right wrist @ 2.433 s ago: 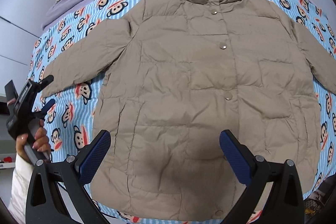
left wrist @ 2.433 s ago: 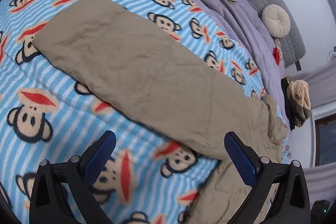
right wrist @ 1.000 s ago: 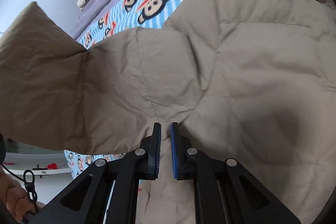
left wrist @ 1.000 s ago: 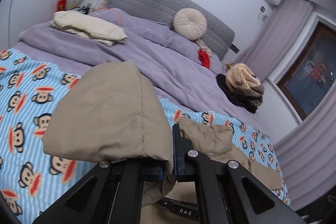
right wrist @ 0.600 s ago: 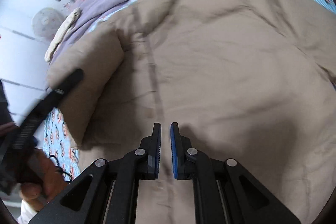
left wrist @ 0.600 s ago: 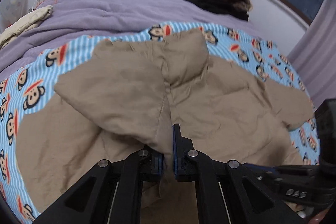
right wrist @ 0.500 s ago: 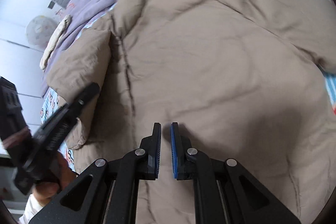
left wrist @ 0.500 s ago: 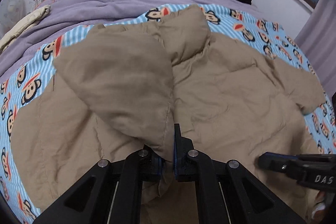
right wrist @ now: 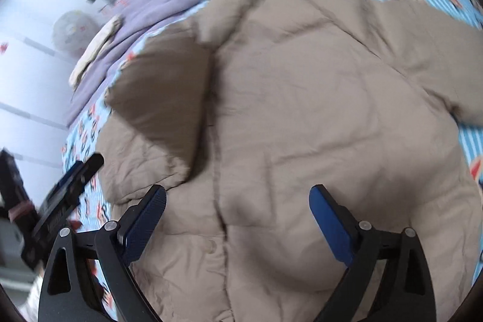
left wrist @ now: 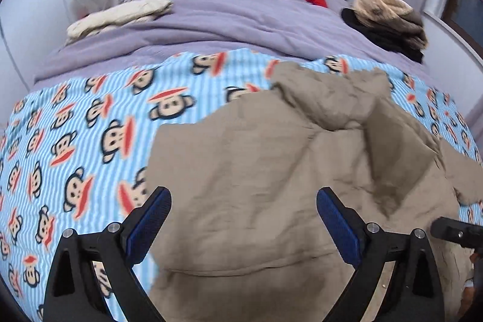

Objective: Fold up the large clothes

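Jacket: a tan quilted puffer jacket lies front-up on the monkey-print blanket over the bed; its collar points toward the headboard.
Left sleeve: the sleeve is laid over the chest in a slack fold, ending near the snap placket.
Right sleeve: the other sleeve lies spread out to the side, not yet folded.
Left claw: the left claw has just been opening; its jaws stand wide above the hem side, nothing between them.
Right claw: the right claw has just been opening too, empty, over the lower front.
Handling: likely light, soft and springy; the smooth shell may slip, and padding will probably puff a fold back up.
Where to hold: I would pinch cuff, shoulder seam or hem edge, not the padded middle.
Doubt: motion blur hides whether the folded sleeve lies flat.
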Demonstrator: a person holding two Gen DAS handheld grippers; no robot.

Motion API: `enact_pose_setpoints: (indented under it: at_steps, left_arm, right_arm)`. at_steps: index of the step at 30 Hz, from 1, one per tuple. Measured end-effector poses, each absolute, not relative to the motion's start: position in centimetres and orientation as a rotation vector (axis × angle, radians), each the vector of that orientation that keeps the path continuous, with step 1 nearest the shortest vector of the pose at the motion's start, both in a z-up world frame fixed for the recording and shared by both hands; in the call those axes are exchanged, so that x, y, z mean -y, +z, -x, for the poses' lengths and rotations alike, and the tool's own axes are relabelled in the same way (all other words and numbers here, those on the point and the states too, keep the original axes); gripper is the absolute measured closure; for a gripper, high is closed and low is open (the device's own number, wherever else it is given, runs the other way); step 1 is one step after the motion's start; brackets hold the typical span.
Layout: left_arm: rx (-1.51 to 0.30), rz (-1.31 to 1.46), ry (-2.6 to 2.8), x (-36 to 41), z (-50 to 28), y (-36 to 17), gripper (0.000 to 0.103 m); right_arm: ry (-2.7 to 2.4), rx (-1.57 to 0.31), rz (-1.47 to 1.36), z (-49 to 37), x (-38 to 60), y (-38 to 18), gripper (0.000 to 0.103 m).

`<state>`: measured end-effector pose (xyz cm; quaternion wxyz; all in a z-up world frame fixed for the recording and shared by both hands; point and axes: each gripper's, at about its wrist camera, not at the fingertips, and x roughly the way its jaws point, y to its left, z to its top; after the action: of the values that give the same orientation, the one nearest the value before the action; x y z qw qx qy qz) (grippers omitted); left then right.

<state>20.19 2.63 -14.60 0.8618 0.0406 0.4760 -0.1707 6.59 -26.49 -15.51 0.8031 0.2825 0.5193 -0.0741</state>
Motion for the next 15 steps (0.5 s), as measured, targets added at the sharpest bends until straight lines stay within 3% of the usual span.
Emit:
enact_pose_setpoints:
  at_steps: [6,8,9,11,12,14,15]
  left_arm:
    - [-1.179,0.220,-0.271,-11.8,-27.0,-19.1,0.006]
    - [-1.237,0.314,-0.301,-12.8,-28.2,-21.0,0.006]
    - [-1.277,0.372,-0.327,-13.0,-28.8,-22.1,0.006]
    - [-1.316,0.465,-0.347,-12.8,-29.5,-23.9,0.007]
    - [-1.303,0.488,-0.365,-12.4,-29.6,-24.2,0.014]
    - [-1.286,0.508,-0.471,-10.7,-29.4,-23.8,0.084]
    - [-1.262,0.476,-0.501,-9.6,-28.9,-22.9,0.086]
  right_arm:
    - [-0.149,-1.108,-0.574,-12.5,24.4,-17.1,0.009]
    - [-0.219,-1.111,-0.625,-13.2,25.5,-18.1,0.062]
    - [-0.248,-1.126,-0.653,-13.5,26.3,-18.7,0.098]
    - [-0.269,-1.107,-0.734,-12.6,27.6,-19.3,0.098]
    - [-0.281,-1.111,-0.732,-11.9,28.0,-19.4,0.098]
    - [-0.291,-1.131,-0.703,-10.6,28.5,-20.0,0.098]
    - [-0.286,-1.135,-0.703,-10.2,28.7,-20.2,0.098]
